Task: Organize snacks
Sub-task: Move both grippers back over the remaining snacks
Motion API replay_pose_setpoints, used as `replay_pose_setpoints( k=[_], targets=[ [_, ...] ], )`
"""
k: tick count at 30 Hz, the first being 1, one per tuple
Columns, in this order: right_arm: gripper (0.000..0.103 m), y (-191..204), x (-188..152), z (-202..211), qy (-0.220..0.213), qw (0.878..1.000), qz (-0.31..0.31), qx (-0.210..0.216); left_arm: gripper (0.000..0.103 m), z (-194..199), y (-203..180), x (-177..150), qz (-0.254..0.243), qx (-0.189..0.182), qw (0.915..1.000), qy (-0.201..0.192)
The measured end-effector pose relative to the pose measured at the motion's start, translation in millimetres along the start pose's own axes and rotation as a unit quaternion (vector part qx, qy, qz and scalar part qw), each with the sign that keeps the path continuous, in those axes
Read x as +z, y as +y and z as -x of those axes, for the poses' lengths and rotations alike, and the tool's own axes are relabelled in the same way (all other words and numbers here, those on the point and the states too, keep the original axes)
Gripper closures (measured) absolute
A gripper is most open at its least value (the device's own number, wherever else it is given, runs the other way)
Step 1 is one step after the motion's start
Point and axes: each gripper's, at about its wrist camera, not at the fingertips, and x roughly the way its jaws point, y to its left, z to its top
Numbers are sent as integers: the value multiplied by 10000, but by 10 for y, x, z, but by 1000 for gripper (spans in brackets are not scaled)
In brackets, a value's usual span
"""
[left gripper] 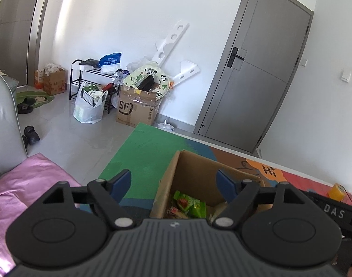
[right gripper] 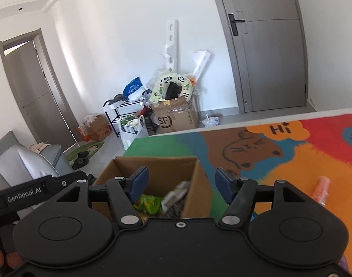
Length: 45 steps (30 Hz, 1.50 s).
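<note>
Both tongs hang over the open cardboard box (right gripper: 153,168) on the colourful mat (right gripper: 302,161); the left gripper (left gripper: 173,182) gapes wide and empty, the right gripper (right gripper: 181,182) stands about half open with nothing between its pads. A silver packet (right gripper: 176,195) lies in the box just below the right pads, beside a green snack bag (right gripper: 148,204); its long axis slants up toward the far right corner. A pink packet (right gripper: 322,190) lies outside, right of the right tongs, long axis running near to far; best to reach there next, pads square across its narrow width.
</note>
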Motion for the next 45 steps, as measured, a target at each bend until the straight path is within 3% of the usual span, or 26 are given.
replay_pose_setpoints(
  k=[14, 28, 39, 45],
  targets=[
    [28, -453, -199, 604, -179, 9986, -277, -414, 16, 221, -279, -264, -275, -275, 9991, 162],
    [16, -879, -417, 928, -152, 9968, -475, -619, 14, 313, -727, -514, -667, -570, 9956, 320],
    [17, -1263, -550, 1108, -196, 9954, -652, -679, 14, 258, -1130, -711, -928, -933, 9900, 514],
    [28, -1414, -610, 1102, -85, 9950, -721, -693, 19, 241, -1310, -802, -1068, -1014, 9878, 499]
  ],
)
